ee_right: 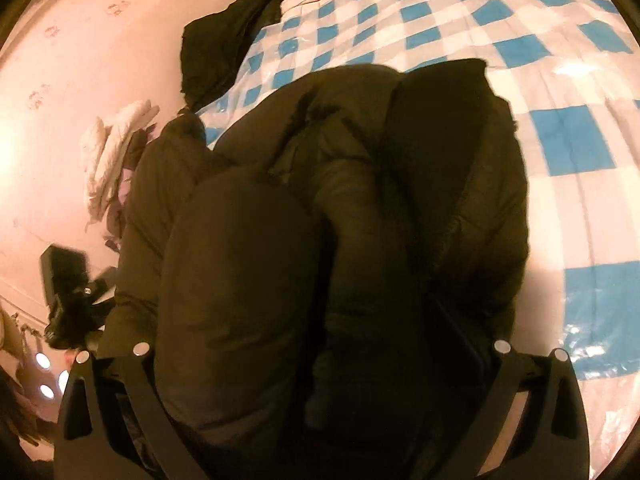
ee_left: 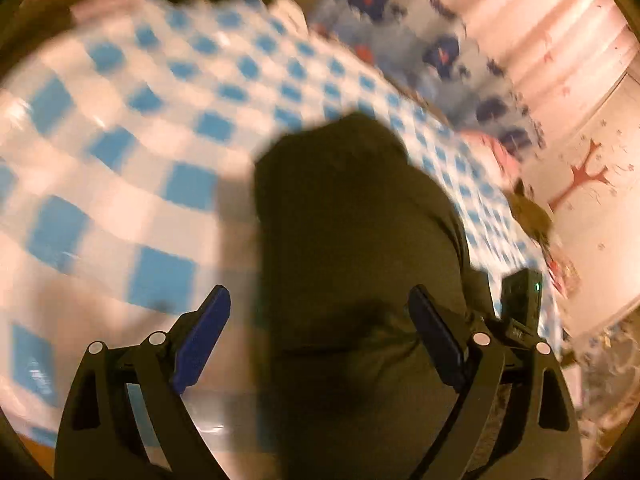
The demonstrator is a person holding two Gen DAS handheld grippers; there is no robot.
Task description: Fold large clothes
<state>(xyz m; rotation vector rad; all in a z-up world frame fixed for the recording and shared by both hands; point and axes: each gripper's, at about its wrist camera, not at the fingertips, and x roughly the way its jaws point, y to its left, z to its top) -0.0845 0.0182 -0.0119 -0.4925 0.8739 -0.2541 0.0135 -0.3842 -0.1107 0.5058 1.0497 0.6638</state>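
**Puffer jacket bunched on checked cover**

Dark puffer jacket [ee_right: 320, 208] lies heaped on the blue-and-white checked cover [ee_right: 560, 80]. Left gripper [ee_left: 320, 340] has its blue fingers [ee_left: 200, 340] spread wide, jacket fabric lying between them. Right gripper [ee_right: 320, 360] is buried in padding; whether it is gripping cannot be told. Another dark garment [ee_right: 228, 40] lies apart.

The left black plastic two-finger gripper [ee_left: 320, 336] carries long flat blue pads [ee_left: 202, 340] on its fingertips, black triangular cut-out arms and round silver pivot pins at the lower corners of the frame. The right black plastic gripper [ee_right: 320, 360] shows the same cut-out arms and silver pins; its pads are hidden
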